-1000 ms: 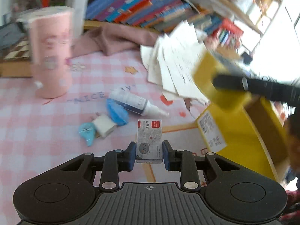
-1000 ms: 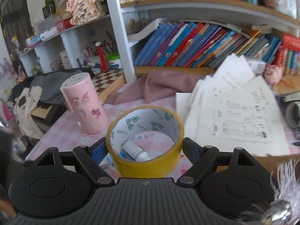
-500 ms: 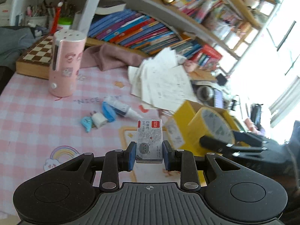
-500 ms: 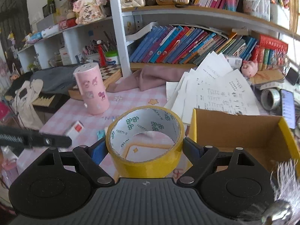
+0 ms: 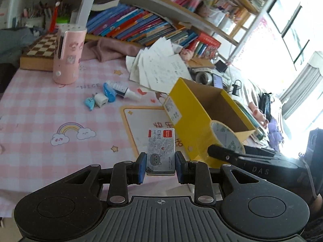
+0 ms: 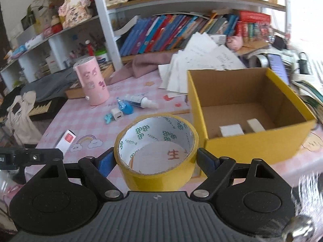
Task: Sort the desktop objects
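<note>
Left tongs (image 5: 160,167) are clamped narrowly on a staple box (image 5: 161,151). Right tongs (image 6: 155,161) grip a yellow tape roll (image 6: 156,151) at wide spread, beside the yellow box (image 6: 252,143).

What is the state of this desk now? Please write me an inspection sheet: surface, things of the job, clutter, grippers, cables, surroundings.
Surface: pink checked desk mat, mostly bare in front.
Job's things: yellow cardboard box open, two pale items on its floor; yellow tape roll and small staple box are in the grippers.
Clutter: blue wrappers, white charger plug and glue bottle lie close together; pink cylinder holder upright; loose papers fanned behind the box.
Grippers: left gripper shut on the staple box; right gripper shut on the tape roll, beside the box.
Cables: dark cable behind the box.
Surroundings: bookshelf, chessboard, pink cloth.
</note>
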Demonstrator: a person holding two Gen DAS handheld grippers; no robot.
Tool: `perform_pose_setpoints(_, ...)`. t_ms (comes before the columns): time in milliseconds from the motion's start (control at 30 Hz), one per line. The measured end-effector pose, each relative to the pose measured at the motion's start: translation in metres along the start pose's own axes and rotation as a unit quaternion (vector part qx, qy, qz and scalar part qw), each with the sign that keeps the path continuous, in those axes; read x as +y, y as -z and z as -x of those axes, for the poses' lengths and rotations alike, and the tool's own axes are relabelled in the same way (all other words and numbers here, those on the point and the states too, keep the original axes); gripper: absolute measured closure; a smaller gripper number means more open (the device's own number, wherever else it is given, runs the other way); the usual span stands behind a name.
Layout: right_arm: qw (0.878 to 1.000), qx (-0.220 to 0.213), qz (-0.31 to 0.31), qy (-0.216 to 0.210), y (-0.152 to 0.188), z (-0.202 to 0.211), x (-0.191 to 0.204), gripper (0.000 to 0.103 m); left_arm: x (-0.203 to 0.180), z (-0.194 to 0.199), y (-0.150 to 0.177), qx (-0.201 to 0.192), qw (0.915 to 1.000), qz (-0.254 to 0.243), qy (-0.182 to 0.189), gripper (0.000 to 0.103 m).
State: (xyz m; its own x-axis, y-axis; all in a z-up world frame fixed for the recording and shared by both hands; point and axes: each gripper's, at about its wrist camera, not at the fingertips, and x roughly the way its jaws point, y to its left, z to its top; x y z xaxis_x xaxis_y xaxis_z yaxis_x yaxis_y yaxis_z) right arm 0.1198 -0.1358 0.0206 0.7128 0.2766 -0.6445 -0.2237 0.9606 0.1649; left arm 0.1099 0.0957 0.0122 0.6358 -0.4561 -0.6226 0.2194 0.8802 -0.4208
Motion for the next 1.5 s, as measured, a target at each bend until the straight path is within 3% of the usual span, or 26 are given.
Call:
perform_pose_setpoints(200, 1.000, -0.013, 0.009, 0.020, 0.019, 0.025, 0.006, 0.020, -0.017, 0.005, 0.010, -0.002, 0.9992, -0.031, 0.024, 0.075)
perform_pose_setpoints(500, 0.995, -0.044, -0.018, 0.084, 0.029, 0.053, -0.012, 0.020, -0.045, -0.002, 0.008, -0.001, 0.9948, -0.082, 0.059, 0.075)
perform_pose_setpoints(667, 0.986, -0.081, -0.038, 0.139, 0.027, 0.072, -0.035, 0.020, -0.068, -0.009, -0.004, -0.024, 0.9894, -0.122, 0.075, 0.075)
perform_pose_setpoints(933, 0.974, -0.126, -0.057, 0.177, 0.019, 0.083, -0.076, 0.020, -0.114, -0.037, -0.021, -0.040, 0.9773, -0.176, 0.110, 0.075)
perform_pose_setpoints(1200, 0.975, -0.120, -0.048, 0.181, 0.003, 0.072, -0.113, 0.020, -0.150, -0.079, -0.034, -0.030, 0.9716, -0.200, 0.123, 0.075)
perform_pose_setpoints(1500, 0.980, -0.114, 0.022, 0.161, -0.033, 0.035, -0.151, 0.020, -0.176, -0.131, -0.049, -0.031, 0.9727, -0.207, 0.099, 0.075)
